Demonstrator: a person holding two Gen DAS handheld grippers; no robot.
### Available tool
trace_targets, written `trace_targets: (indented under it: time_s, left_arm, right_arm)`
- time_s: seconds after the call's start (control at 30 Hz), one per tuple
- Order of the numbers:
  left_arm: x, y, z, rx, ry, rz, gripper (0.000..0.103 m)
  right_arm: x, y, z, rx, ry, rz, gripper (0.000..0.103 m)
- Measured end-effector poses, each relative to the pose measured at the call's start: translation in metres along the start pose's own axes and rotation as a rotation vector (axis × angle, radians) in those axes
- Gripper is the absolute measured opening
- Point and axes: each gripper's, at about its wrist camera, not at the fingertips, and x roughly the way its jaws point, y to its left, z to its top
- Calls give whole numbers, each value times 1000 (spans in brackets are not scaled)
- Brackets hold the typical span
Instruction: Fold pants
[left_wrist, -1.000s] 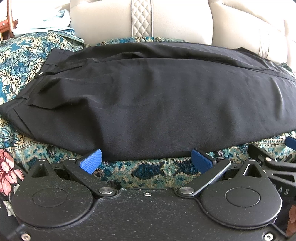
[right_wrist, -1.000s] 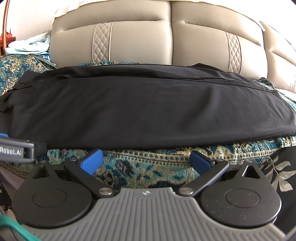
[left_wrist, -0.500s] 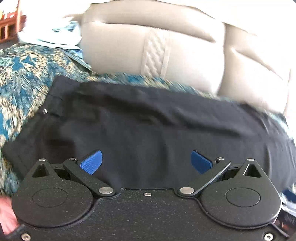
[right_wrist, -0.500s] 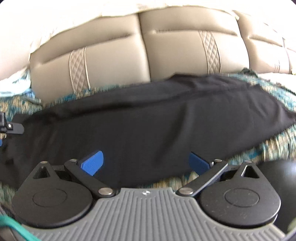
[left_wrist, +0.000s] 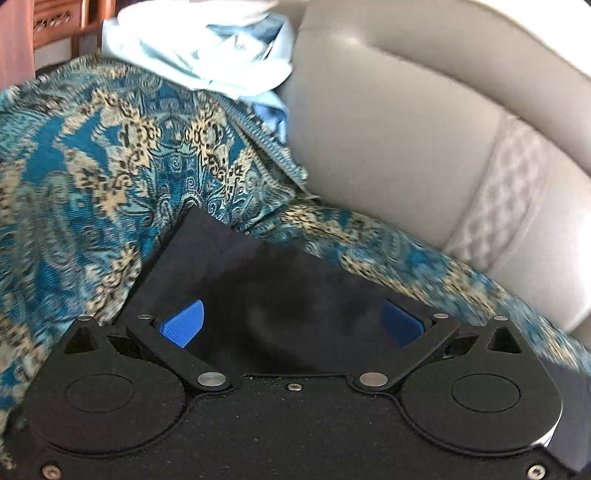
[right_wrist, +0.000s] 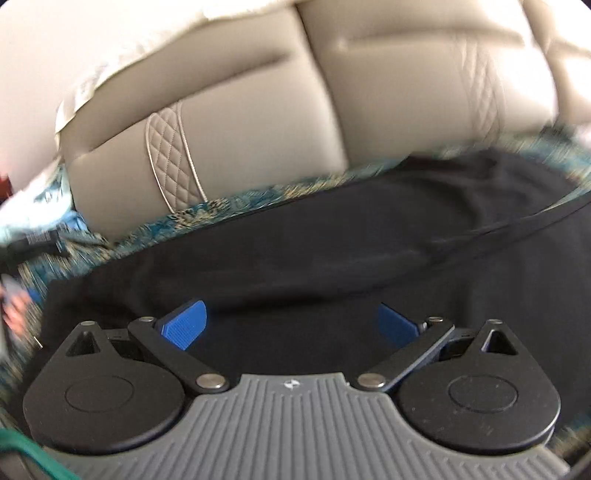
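Note:
The black pants (right_wrist: 332, 258) lie flat across a teal patterned throw on a sofa seat. In the left wrist view only their upper left corner (left_wrist: 258, 280) shows, the waist end. My left gripper (left_wrist: 291, 325) is open with its blue pads (left_wrist: 183, 325) over that corner. My right gripper (right_wrist: 291, 325) is open with its blue pads (right_wrist: 184, 325) over the middle of the pants, whose leg end runs off to the right. Neither gripper holds fabric. Both views are motion-blurred.
The teal and gold throw (left_wrist: 92, 184) covers the seat. The beige leather sofa back (right_wrist: 258, 110) rises right behind the pants. A crumpled light blue and white cloth (left_wrist: 207, 48) lies at the far left of the sofa.
Both grippers have moved forward over the pants from the front edge of the seat. The left one has swung left toward the waist corner. Both stay open.

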Motion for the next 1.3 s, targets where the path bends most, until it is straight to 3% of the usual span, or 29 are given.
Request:
trace_targets:
  time_s: [0.1, 0.23, 0.4, 0.63, 0.77, 0.9, 1.1, 1.3]
  left_arm:
    - [30, -3, 9, -48, 34, 61, 103]
    - [64, -4, 15, -112, 43, 147, 103]
    - [99, -8, 20, -154, 59, 243, 103]
    - [131, -3, 20, -229, 139, 331, 103]
    - [135, -14, 15, -197, 103, 375, 103]
    - [140, -16, 15, -202, 93, 371, 103]
    - [137, -15, 12, -131, 47, 338, 103]
    - [136, -14, 8, -124, 38, 327, 103]
  right_arm:
    - [44, -2, 56, 80, 112, -5, 103]
    - [110, 8, 120, 88, 220, -172, 103]
    - [174, 3, 160, 102, 267, -337, 103]
    - [234, -17, 172, 182, 281, -454, 103]
    - [259, -15, 174, 182, 256, -550, 103]
    - [279, -17, 176, 166, 235, -661, 103]
    - [289, -27, 171, 183, 165, -895, 103]
    - [285, -34, 160, 268, 124, -968, 103]
